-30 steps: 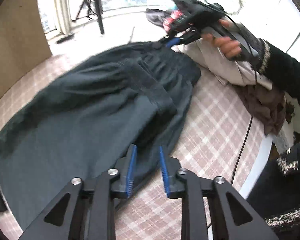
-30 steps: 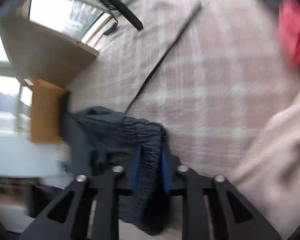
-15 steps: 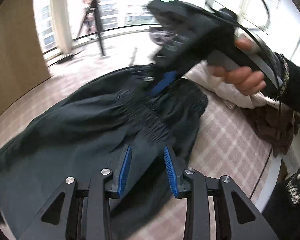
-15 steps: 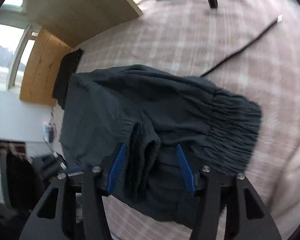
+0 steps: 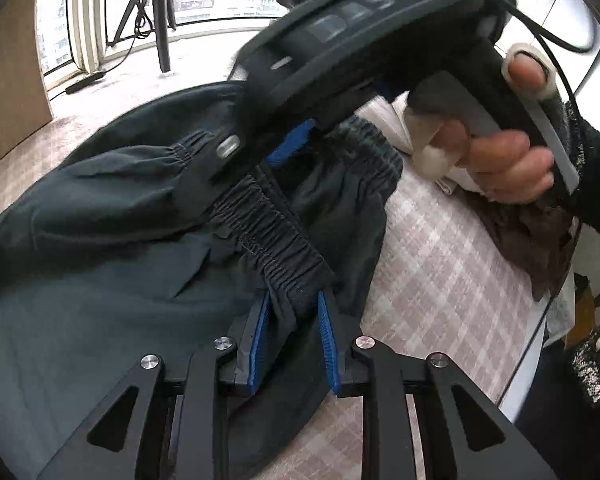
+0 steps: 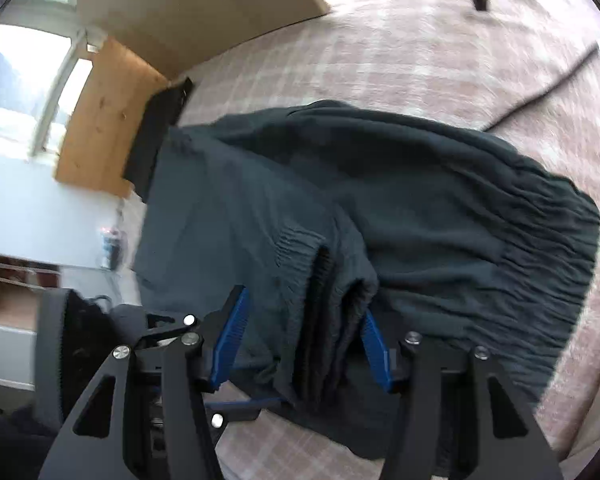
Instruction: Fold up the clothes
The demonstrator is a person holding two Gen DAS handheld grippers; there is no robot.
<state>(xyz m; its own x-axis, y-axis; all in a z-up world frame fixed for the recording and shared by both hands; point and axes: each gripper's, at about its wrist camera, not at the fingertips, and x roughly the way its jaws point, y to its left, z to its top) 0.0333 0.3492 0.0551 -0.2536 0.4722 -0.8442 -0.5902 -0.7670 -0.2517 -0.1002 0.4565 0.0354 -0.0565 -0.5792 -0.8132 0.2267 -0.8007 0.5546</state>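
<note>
On the pink-and-white checked bedcover (image 5: 440,280), near its right edge, the dark grey-blue trousers with a gathered elastic waistband (image 5: 120,280) lie spread, with the waistband bunched and raised toward you. Your left gripper (image 5: 294,340) has its blue-padded fingers on either side of a ridge of that waistband; there is still space around the cloth, so you cannot tell whether it is pinched. Your right gripper (image 6: 300,344) straddles a thick fold of the same waistband with its fingers spread wide, not clamped. In the left view your right hand (image 5: 500,160) grips its handle above the trousers. Just beyond the waistband lies a cream garment (image 5: 384,120), and a brown garment (image 5: 532,236) sits at the bedcover's right edge.
</note>
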